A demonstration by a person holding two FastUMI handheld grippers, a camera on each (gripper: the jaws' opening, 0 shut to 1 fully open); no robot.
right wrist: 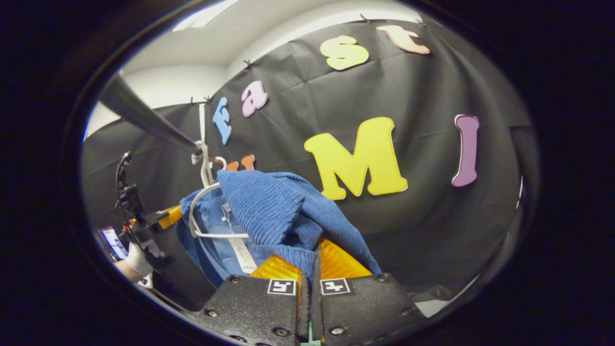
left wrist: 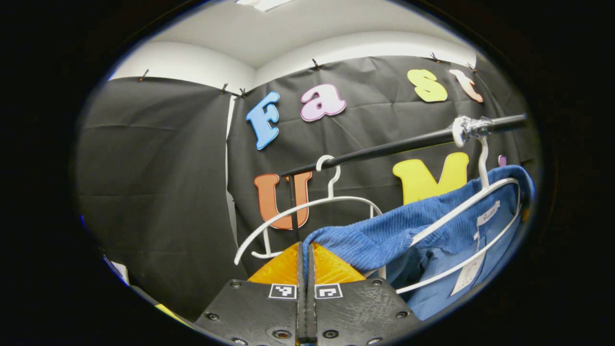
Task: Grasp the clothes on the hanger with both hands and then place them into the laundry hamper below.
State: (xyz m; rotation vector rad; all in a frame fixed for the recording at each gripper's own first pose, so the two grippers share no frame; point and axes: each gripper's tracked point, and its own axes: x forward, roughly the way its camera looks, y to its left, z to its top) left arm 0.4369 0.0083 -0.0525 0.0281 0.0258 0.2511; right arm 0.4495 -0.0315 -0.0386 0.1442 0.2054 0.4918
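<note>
A blue knit garment hangs on a white hanger from a black rail. In the left gripper view, my left gripper is shut on the garment's left shoulder edge, pulled off the hanger's end. In the right gripper view, the garment drapes over my right gripper, which is shut on a fold of its other shoulder. The hanger pokes out of the neck opening. Farther off at the left, the left gripper meets the cloth, held by a gloved hand.
An empty white hanger hangs on the rail to the left of the garment. Silver tape wraps the rail where the loaded hanger hooks on. The black cloth wall stands close behind. A vertical black pole supports the rail.
</note>
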